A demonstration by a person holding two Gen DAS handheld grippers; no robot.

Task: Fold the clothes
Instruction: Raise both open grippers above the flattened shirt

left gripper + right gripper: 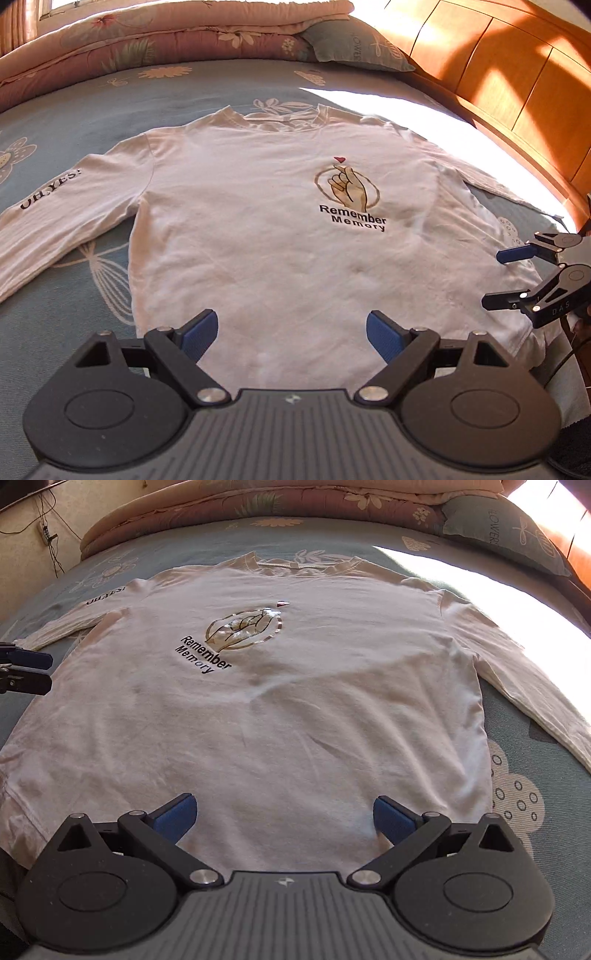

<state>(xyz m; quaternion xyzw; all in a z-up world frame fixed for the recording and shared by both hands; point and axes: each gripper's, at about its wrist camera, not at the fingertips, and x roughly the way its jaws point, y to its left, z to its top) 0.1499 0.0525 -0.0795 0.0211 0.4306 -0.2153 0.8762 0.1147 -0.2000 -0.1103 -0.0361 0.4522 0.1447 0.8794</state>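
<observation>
Looking along the left gripper (291, 332), the white long-sleeved shirt (266, 229) lies face up and spread flat on the blue floral bedsheet (55, 122), collar toward the folded quilt (155, 40) and pillow (354, 44), hem nearest the camera. Its jaws stand wide apart with only cloth showing beneath them, nothing pinched. One sleeve, lettered on the upper arm, runs off to the left of this view; the right gripper (495, 277) hangs at the shirt's other edge, jaws parted and empty.

From the right wrist view, the right gripper (284, 816) hovers over the hem with its blue pads (391, 816) wide and holding nothing. The other sleeve (535, 686) stretches away toward the sunlit patch. The left gripper (40, 672) shows at the far left edge.

No fold looks begun. A clean first fold probably means each gripper pinching a single layer edge, say a sleeve or a side seam, lifting together and laying it inward along a straight line, keeping the body smooth so the creases near the print do not get trapped.
</observation>
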